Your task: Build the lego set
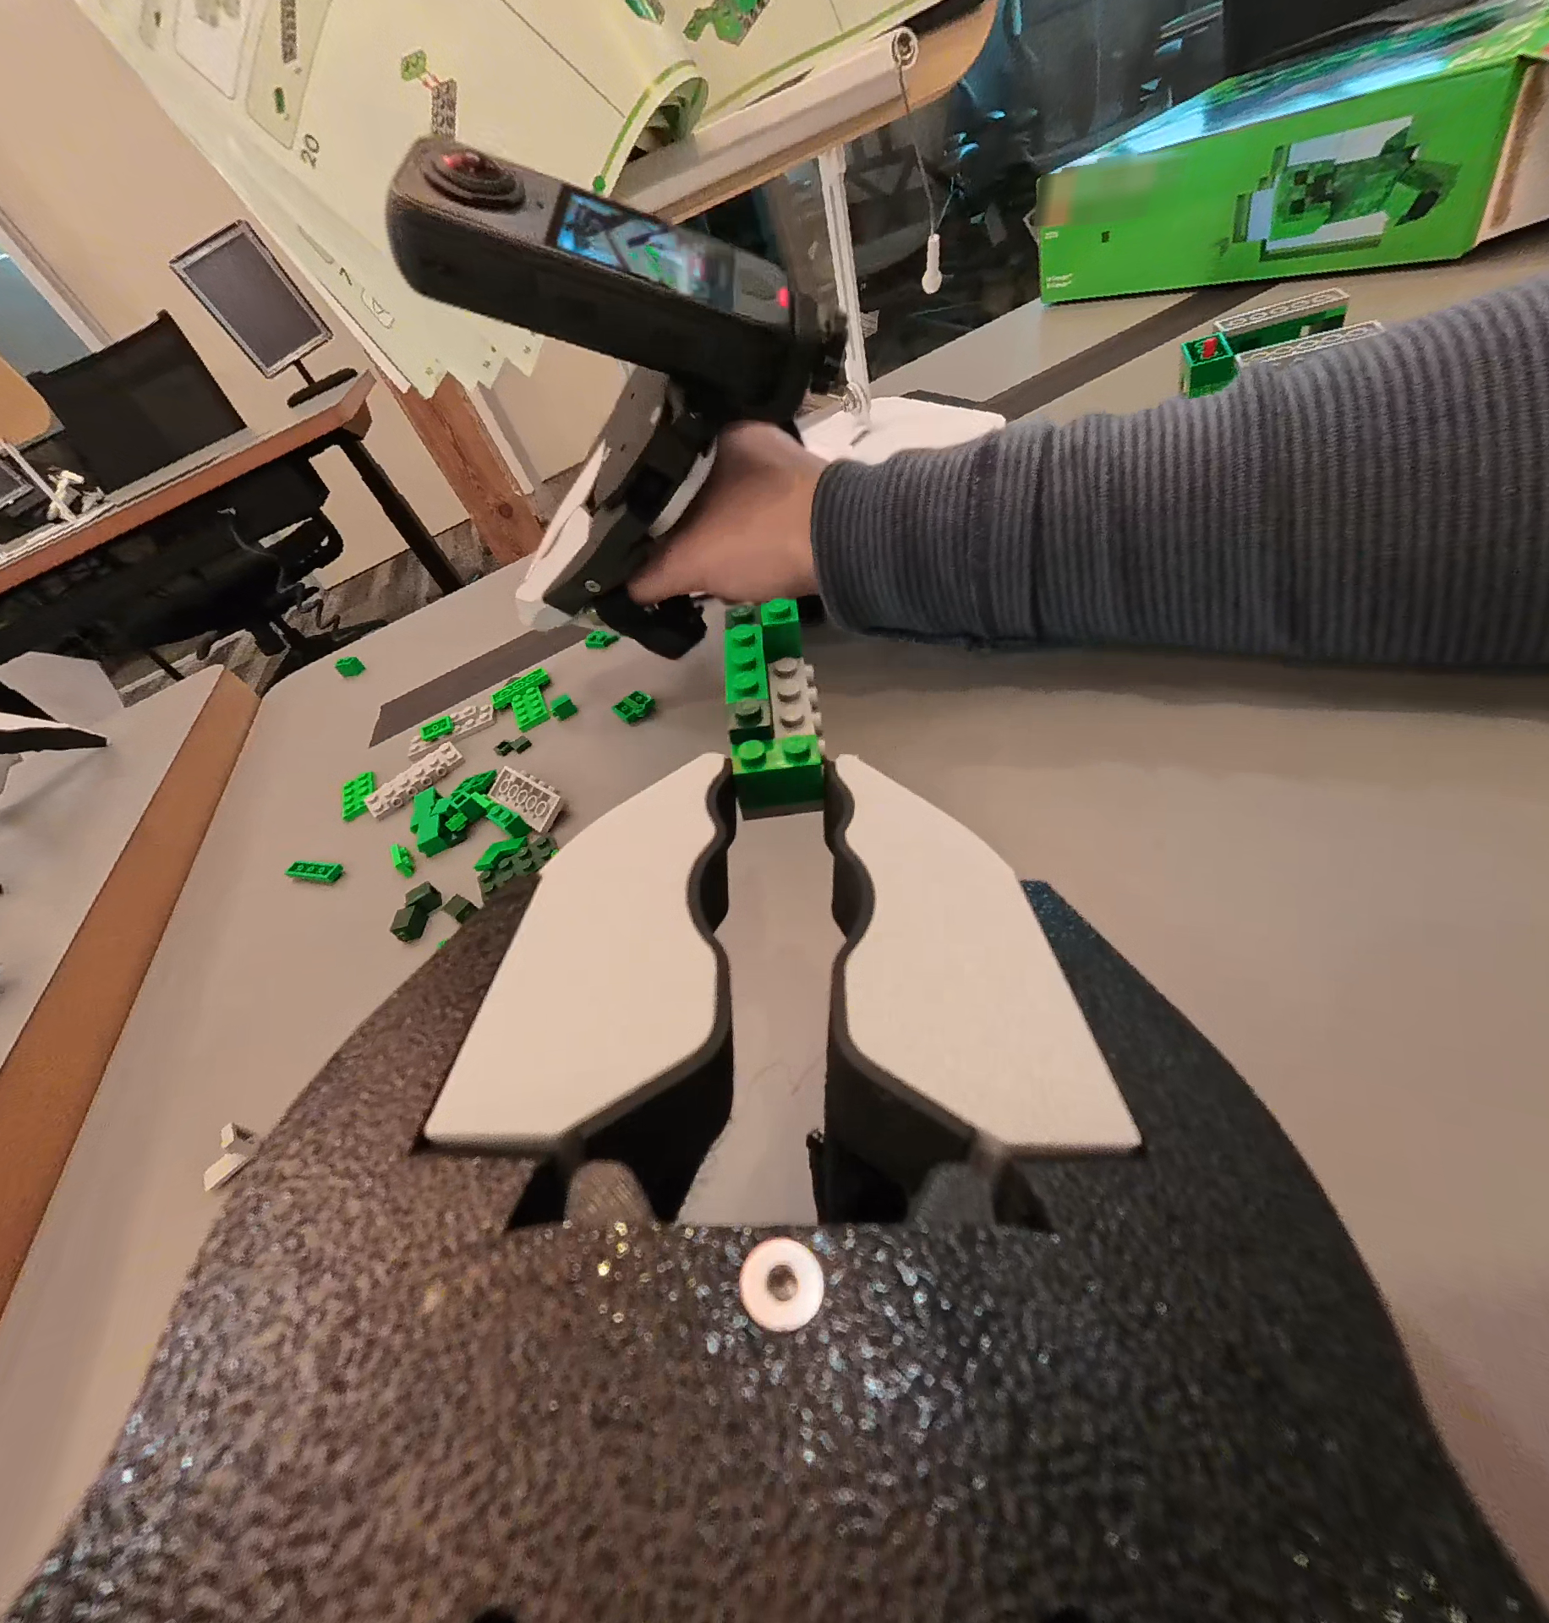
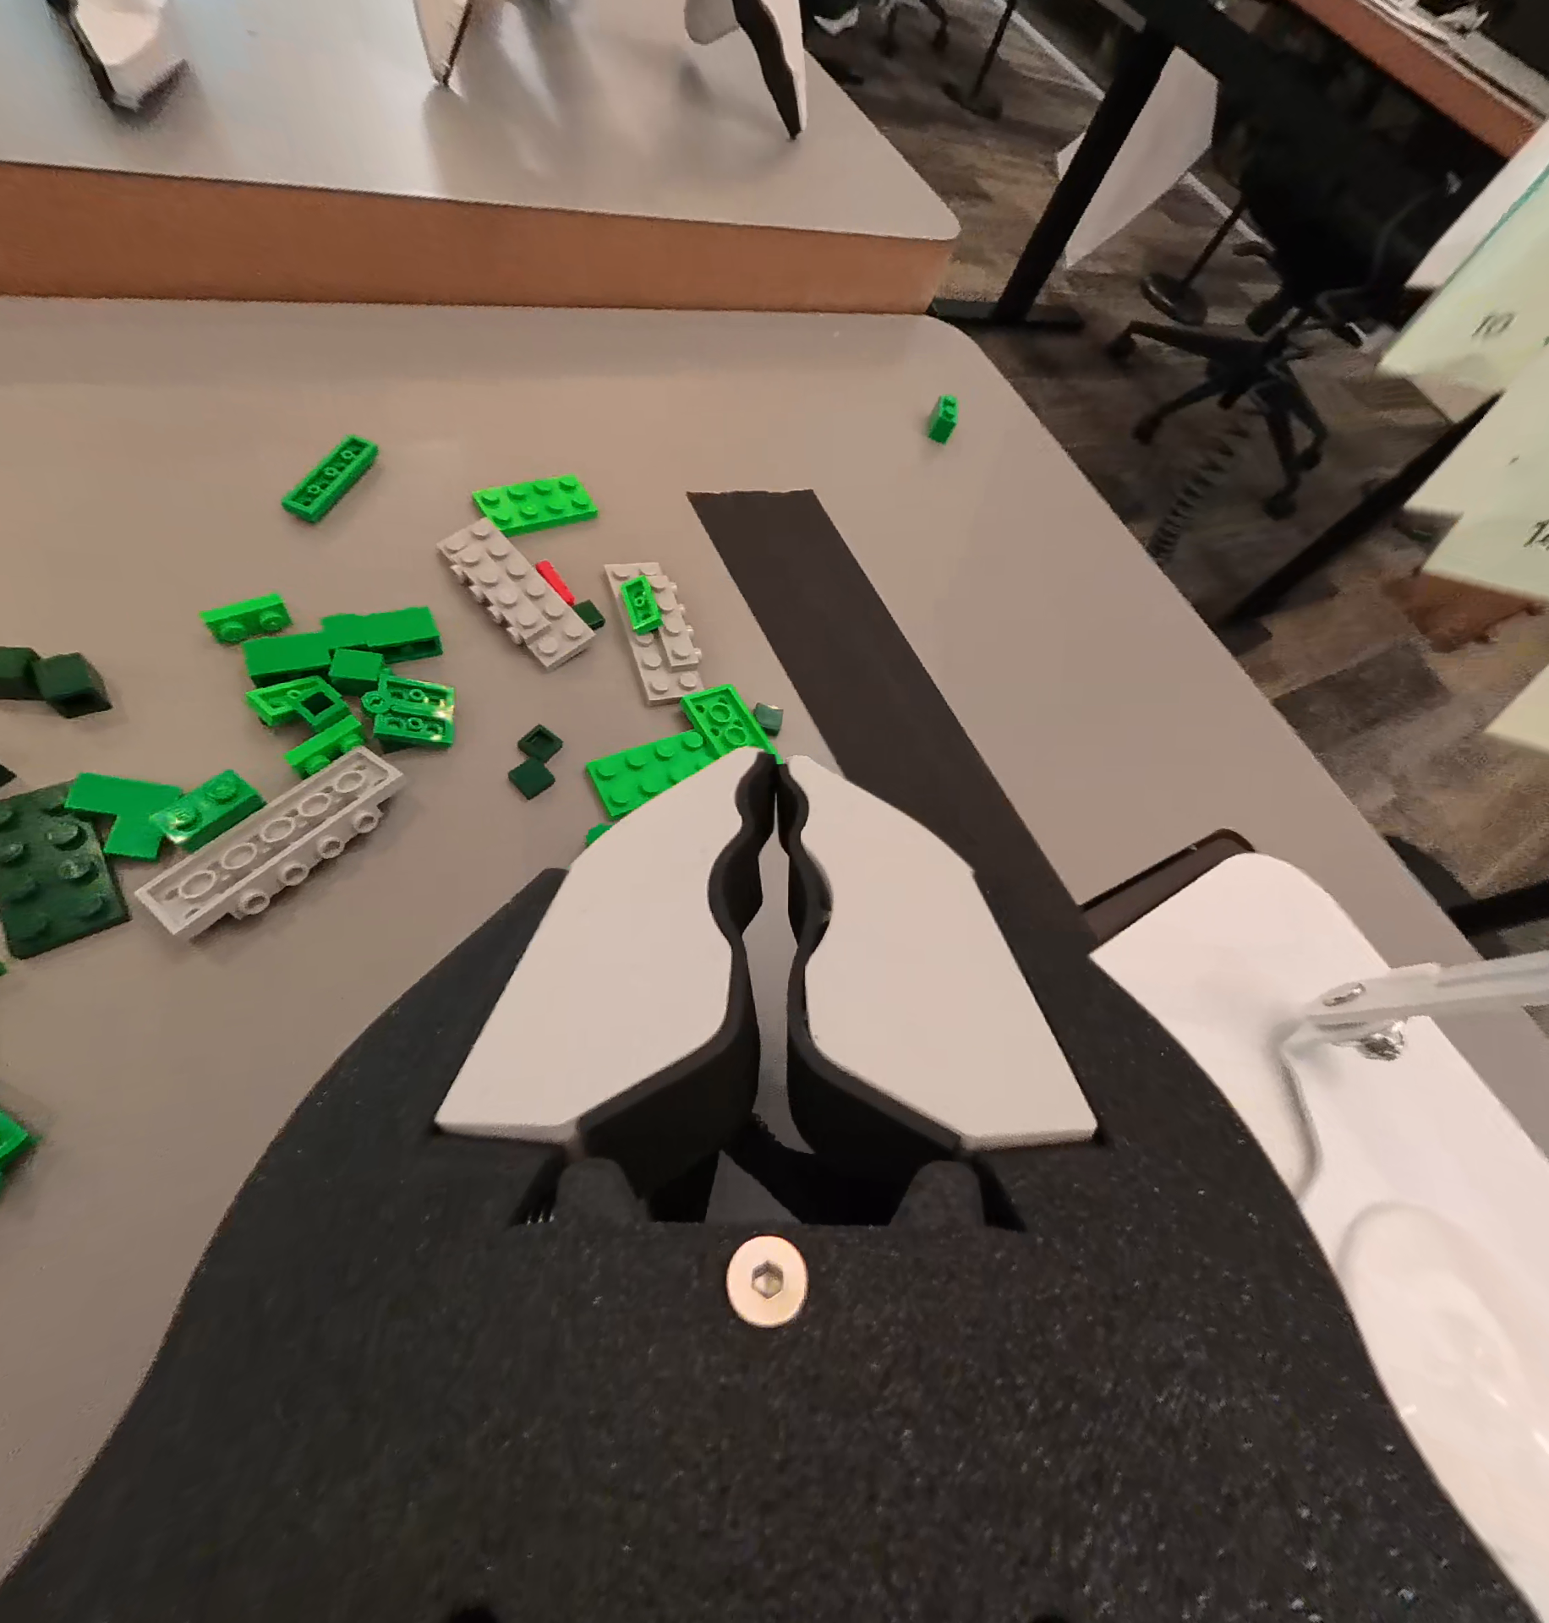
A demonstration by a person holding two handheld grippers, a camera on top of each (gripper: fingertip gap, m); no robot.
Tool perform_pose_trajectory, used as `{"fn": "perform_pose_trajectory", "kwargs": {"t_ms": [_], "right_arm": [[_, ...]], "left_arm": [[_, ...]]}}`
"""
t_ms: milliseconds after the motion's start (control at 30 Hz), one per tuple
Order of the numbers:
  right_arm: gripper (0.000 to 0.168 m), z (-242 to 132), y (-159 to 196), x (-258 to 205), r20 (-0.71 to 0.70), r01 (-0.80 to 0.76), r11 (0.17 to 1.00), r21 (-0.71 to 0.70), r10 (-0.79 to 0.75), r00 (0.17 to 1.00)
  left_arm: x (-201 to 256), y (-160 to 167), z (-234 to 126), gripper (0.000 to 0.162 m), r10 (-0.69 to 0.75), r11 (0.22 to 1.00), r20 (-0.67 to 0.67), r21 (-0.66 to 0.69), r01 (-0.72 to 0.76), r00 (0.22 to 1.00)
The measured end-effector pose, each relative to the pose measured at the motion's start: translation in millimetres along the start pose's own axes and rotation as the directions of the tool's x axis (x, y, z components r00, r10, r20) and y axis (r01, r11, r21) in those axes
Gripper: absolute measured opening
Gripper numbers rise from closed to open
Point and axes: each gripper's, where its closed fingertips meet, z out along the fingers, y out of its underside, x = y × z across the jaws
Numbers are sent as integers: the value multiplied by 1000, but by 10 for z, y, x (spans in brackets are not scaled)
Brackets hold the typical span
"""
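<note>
My left gripper (image 1: 780,777) is shut on the near end of a long green and grey lego assembly (image 1: 775,694) that lies on the grey table (image 1: 1193,878). My right gripper (image 2: 775,766) has its fingertips pressed together just above green plates (image 2: 657,768) at the edge of the loose-brick pile (image 2: 340,694). A thin green sliver shows at the tips; I cannot tell whether it is held. In the left wrist view the right gripper (image 1: 657,628), held by a hand with a grey sleeve (image 1: 1193,492), hovers at the assembly's far end.
Loose green and grey bricks (image 1: 455,808) are scattered left of the assembly. A black tape strip (image 2: 868,667) lies on the table. A white stand base (image 2: 1368,1142) holds instruction sheets (image 1: 402,132). A green box (image 1: 1280,202) and another small build (image 1: 1263,342) sit behind. The table edge (image 1: 95,922) is on the left. Spacing between my two grippers at the tips: around 25 cm.
</note>
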Motion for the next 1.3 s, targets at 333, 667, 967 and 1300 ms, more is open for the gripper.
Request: {"fn": "perform_pose_trajectory", "kwargs": {"t_ms": [333,667,967,1300], "right_arm": [[6,-92,-80,71,-52,-22,994,105,27,998],[8,-58,-61,-83,-127,217,974,64,-208,970],[8,-91,-92,-44,-144,191,977,94,-177,974],[10,-92,-93,-54,-144,201,975,95,-186,972]], "left_arm": [[25,-3,4,18,1,1000,-20,2,-1,1000],[145,-34,10,18,77,997,-58,14,-76,995],[358,-62,19,18,200,980,-132,39,-197,971],[347,-95,2,18,177,984,-137,64,-169,975]]}}
